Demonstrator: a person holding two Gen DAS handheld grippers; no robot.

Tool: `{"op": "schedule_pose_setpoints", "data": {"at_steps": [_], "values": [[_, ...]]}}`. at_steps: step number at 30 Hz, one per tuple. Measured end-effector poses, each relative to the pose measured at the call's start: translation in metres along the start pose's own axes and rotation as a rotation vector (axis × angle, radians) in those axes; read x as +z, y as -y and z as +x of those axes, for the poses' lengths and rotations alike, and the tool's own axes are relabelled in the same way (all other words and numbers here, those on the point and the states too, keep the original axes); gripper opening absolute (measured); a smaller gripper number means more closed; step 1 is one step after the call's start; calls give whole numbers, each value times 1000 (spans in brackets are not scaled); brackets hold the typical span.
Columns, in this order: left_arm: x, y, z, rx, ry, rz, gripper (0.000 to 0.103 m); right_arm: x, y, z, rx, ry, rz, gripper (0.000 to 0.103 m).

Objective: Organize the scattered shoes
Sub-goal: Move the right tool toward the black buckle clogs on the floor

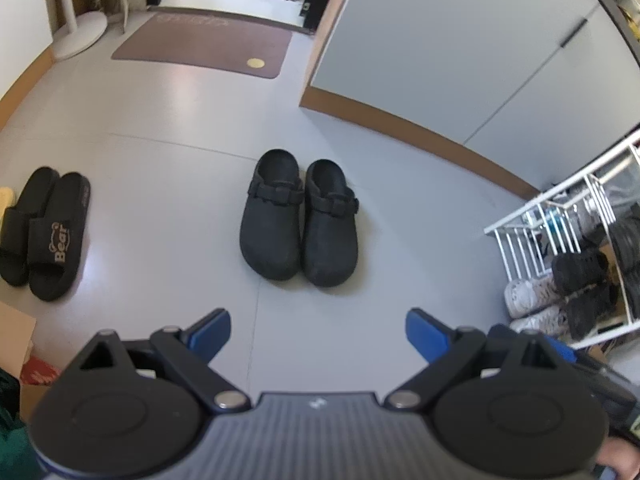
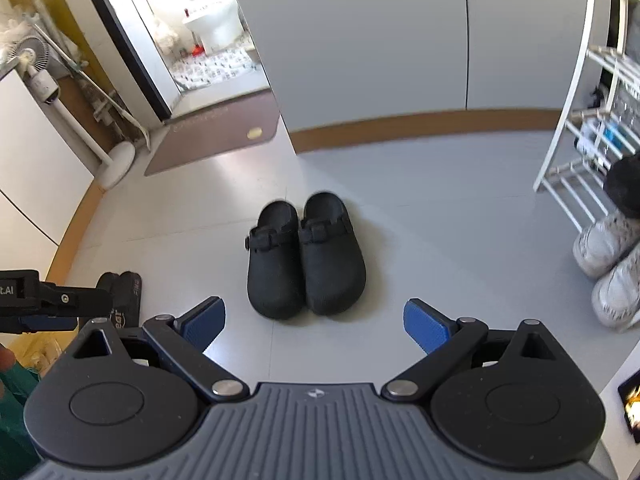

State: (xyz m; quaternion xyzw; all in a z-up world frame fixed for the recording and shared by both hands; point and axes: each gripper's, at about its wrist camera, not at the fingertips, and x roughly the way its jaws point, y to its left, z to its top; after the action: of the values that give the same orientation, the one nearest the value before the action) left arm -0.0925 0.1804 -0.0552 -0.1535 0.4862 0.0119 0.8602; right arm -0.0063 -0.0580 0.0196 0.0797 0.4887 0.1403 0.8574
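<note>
A pair of black clogs (image 1: 298,216) (image 2: 306,254) stands side by side on the grey floor, toes toward me. My left gripper (image 1: 318,334) hovers open just short of the toes, nothing between its blue pads. My right gripper (image 2: 314,324) is open too, a little nearer than the clogs, empty. A pair of black "Bear" slides (image 1: 44,232) lies to the left; in the right wrist view the slides (image 2: 122,300) are partly hidden behind the left gripper's body (image 2: 40,304).
A white wire shoe rack (image 1: 568,216) (image 2: 580,120) stands at the right with dark shoes on it and pale sneakers (image 2: 612,264) at its foot. Grey cabinet doors (image 1: 440,60) are behind the clogs. A brown doormat (image 1: 208,44) and a fan base (image 2: 116,164) lie further back.
</note>
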Motion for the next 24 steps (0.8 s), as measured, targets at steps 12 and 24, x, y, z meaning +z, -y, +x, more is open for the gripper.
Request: {"op": "schedule_pose_setpoints", "data": {"at_steps": [12,24], "values": [[0,24,7,12,2,56,95,13,10,1,12,14,3,99],[-7,33,14,31,-9,94,95,40,36,-12,40,35,88,99]]}}
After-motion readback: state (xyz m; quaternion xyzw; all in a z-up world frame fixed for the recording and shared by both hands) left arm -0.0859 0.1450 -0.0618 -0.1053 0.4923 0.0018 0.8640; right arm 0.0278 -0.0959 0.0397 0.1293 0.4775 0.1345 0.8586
